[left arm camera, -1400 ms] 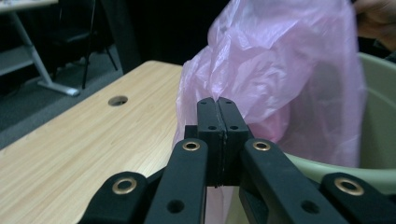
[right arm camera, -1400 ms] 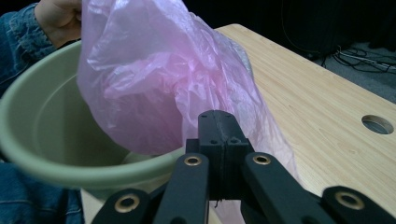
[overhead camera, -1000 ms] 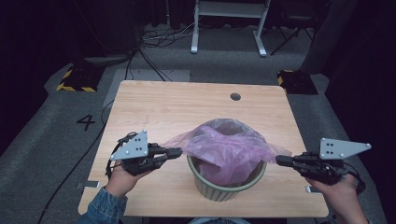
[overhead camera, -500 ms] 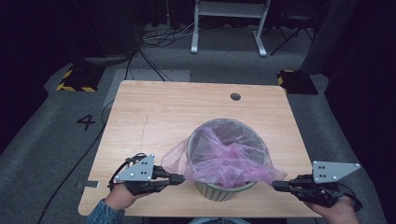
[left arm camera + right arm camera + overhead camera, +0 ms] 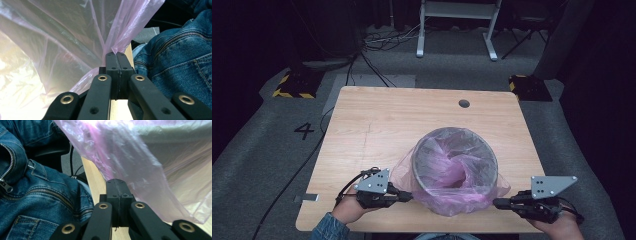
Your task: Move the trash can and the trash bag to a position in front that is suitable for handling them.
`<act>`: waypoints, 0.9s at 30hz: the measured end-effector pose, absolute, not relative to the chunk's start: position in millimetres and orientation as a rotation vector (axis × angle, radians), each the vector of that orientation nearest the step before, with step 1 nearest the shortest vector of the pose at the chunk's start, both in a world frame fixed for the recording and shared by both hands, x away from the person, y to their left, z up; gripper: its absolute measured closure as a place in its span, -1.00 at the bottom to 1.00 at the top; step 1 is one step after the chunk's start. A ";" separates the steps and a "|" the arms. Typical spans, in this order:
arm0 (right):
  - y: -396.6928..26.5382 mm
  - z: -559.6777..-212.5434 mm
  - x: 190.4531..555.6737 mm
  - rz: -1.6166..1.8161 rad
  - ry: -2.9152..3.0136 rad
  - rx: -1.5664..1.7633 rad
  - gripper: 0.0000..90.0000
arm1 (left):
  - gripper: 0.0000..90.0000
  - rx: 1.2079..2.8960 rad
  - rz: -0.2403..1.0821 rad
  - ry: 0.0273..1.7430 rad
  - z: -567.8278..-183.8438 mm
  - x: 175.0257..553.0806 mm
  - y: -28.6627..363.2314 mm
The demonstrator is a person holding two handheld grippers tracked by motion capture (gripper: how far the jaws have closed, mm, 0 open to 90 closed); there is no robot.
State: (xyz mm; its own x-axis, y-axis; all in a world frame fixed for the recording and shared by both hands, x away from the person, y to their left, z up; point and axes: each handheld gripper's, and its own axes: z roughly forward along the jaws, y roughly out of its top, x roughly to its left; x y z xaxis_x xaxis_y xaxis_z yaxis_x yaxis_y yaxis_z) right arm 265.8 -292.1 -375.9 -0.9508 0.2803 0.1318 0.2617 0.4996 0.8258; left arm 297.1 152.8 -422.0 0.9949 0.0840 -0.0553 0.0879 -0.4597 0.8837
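Both hands sit low at the wooden surface's [image 5: 377,125] near edge. The left gripper [image 5: 404,195] and right gripper [image 5: 498,202] each have fingers clamped tight on the translucent pink plastic bag [image 5: 452,172], stretched between them over the round grey bin [image 5: 455,150]. The gripper views add a denim jacket [image 5: 180,57]. A floor marking reads "4" [image 5: 304,131].

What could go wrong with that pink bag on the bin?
The pink bag is thin and pulled tight between the left gripper and the right gripper, so it might tear where they pinch it. The bin stands close to the near edge of the table, so a hard tug could tip it or slide it off. The bag could also slip free of a gripper's shut fingers.
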 end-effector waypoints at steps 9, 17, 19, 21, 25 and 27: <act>-296.0 -402.9 274.4 1.347 2.741 0.593 1.00 | 1.00 2.140 0.040 0.204 -439.4 303.0 157.9; -310.0 -404.7 271.8 1.432 2.674 0.623 0.49 | 0.27 1.977 0.092 0.285 -426.3 298.0 178.7; -313.8 -399.6 268.6 1.463 2.634 0.636 0.25 | 0.13 1.939 0.123 0.289 -419.4 293.5 185.1; -319.1 -393.6 265.8 1.493 2.591 0.654 0.12 | 0.03 1.907 0.154 0.299 -413.4 289.9 190.7; -329.2 -380.6 261.0 1.558 2.459 0.702 -0.20 | -0.06 1.865 0.186 0.329 -402.7 286.8 196.5; -328.4 -376.3 260.8 1.562 2.405 0.716 -0.41 | -0.10 1.868 0.180 0.347 -401.0 288.3 192.3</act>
